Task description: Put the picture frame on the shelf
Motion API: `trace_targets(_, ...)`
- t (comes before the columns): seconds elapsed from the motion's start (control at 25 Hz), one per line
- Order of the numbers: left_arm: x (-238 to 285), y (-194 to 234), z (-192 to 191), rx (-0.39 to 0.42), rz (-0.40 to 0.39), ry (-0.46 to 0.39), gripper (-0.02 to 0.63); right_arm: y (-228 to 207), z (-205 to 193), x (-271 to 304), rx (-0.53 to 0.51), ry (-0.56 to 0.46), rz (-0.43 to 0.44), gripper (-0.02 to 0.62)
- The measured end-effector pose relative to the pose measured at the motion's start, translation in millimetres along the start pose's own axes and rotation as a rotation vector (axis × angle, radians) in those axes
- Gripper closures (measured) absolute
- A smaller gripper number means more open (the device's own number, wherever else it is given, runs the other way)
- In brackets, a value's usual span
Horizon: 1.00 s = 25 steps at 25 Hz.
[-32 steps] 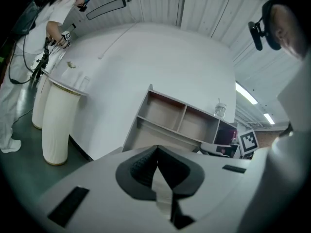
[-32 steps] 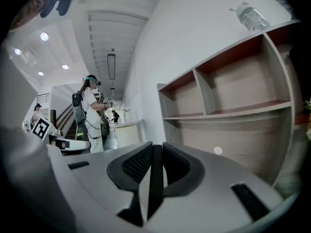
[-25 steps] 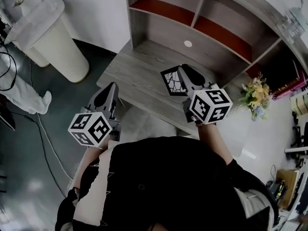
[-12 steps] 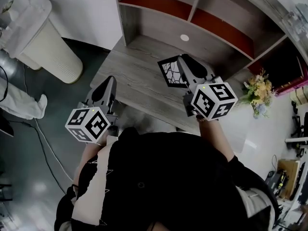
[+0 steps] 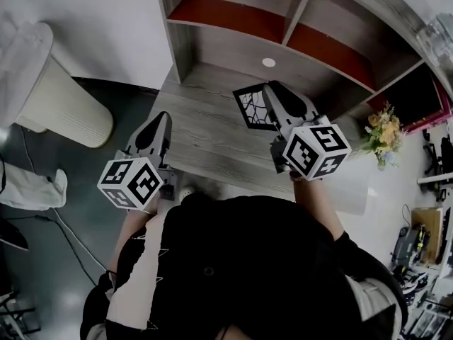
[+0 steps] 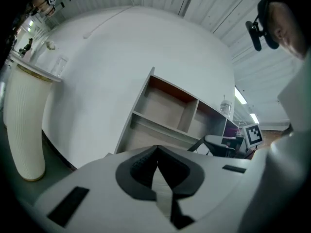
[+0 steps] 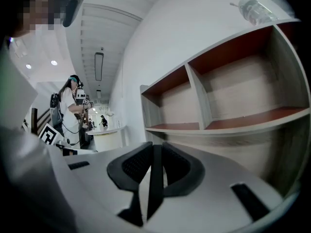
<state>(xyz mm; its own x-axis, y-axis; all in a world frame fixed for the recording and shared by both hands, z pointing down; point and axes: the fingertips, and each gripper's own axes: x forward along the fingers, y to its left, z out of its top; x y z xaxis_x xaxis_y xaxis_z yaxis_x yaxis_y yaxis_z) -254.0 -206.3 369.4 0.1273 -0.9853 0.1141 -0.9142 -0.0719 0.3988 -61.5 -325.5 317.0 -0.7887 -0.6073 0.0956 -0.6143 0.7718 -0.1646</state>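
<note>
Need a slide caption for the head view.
Right gripper holds the picture frame over the wooden desk, short of the shelf; left gripper shut and empty.

black-and-white picture frame (image 5: 253, 108), grey-and-red shelf (image 5: 228, 45)

White wall (image 5: 106, 13); dark, perhaps polished floor (image 5: 42, 261)

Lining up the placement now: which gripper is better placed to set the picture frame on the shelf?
Right. The right gripper is shut on the picture frame, held edge-on between its jaws, and faces the shelf compartments. The left gripper is shut and empty, at the desk's edge.
</note>
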Motion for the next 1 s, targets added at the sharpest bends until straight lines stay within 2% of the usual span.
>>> trace_targets(0.36, 32, 52, 40, 0.018, -0.106, 0.025, 0.594, 20, 25, 46, -0.003, -0.056, -0.092, 0.526)
trace_targets(0.64, 47, 85, 51, 0.004, -0.163, 0.043, 0.594, 40, 54, 72, -0.017, -0.122, -0.12, 0.526)
trace_targets(1.0, 55, 106, 56, -0.014, -0.226, 0.048, 0.594, 81, 106, 102, -0.204, -0.164, -0.091, 0.526)
